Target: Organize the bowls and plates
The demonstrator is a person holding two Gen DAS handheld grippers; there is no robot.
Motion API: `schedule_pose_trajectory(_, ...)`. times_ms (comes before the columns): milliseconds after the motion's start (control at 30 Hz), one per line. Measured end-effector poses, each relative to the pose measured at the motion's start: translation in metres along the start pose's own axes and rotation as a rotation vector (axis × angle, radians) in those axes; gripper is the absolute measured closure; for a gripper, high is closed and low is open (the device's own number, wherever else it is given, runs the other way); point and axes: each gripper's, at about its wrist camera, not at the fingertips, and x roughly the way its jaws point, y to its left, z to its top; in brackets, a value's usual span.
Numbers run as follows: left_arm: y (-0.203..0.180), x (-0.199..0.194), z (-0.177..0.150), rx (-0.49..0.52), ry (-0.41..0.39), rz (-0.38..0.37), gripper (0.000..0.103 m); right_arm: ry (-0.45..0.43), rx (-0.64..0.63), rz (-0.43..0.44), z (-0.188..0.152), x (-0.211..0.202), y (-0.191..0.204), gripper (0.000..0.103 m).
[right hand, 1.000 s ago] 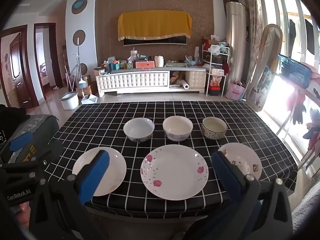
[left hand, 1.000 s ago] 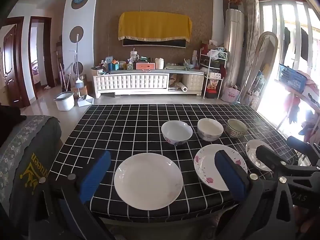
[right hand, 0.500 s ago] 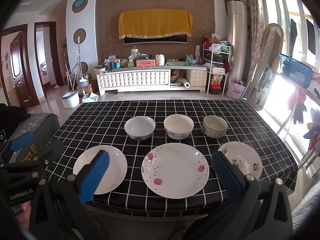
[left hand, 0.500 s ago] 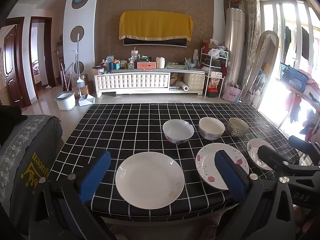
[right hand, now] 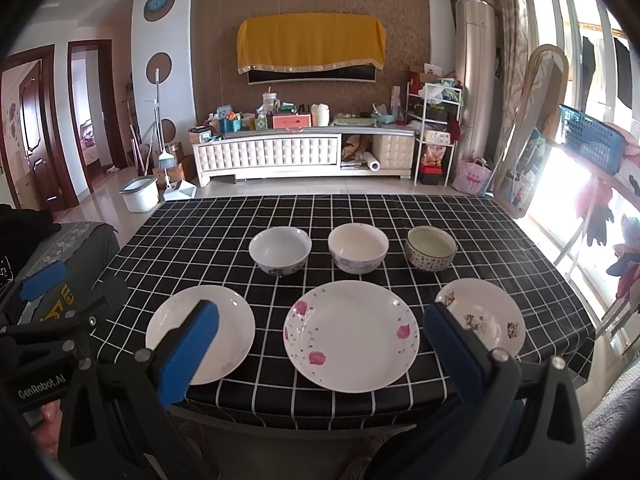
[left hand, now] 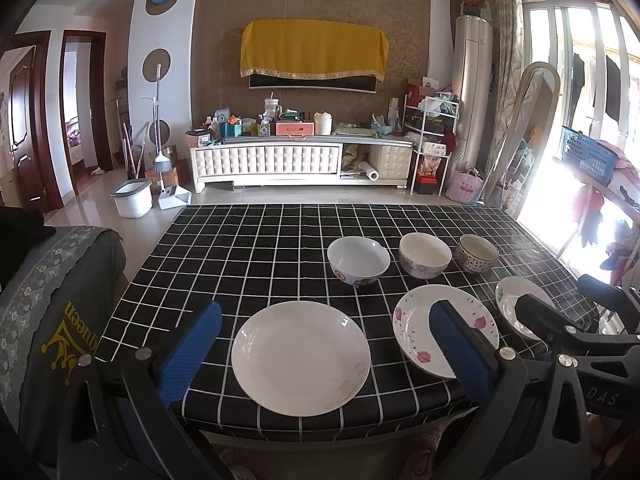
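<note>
Three plates lie in a front row on the black checked table (right hand: 224,224): a plain white plate (left hand: 301,358) (right hand: 224,328) at left, a pink-flower plate (right hand: 351,334) (left hand: 416,324) in the middle, a small patterned plate (right hand: 486,314) at right. Behind them stand three bowls: a white bowl (right hand: 280,250) (left hand: 358,260), a cream bowl (right hand: 358,247) (left hand: 425,254) and a speckled bowl (right hand: 430,248) (left hand: 477,253). My left gripper (left hand: 326,354) is open and empty above the white plate. My right gripper (right hand: 322,356) is open and empty above the flower plate.
A grey covered chair (left hand: 52,304) stands left of the table. The table's front edge runs just under both grippers. Beyond the table are open floor, a white TV cabinet (right hand: 304,156) and a bucket (right hand: 139,194). A drying rack with a blue basket (right hand: 592,142) stands at right.
Both grippers have drifted very slightly; the plates and bowls sit a touch higher and to the right in both views. Both stay open and empty. Nothing on the table has moved.
</note>
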Motion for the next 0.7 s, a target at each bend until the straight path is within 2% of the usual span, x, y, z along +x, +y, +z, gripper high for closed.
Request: schedule_pose_trajectory(700, 0.0011, 0.0007, -0.0046, -0.001, 0.007, 0.004, 0.000, 0.025, -0.001, -0.006, -0.0030, 0.0049, 0.0004, 0.000)
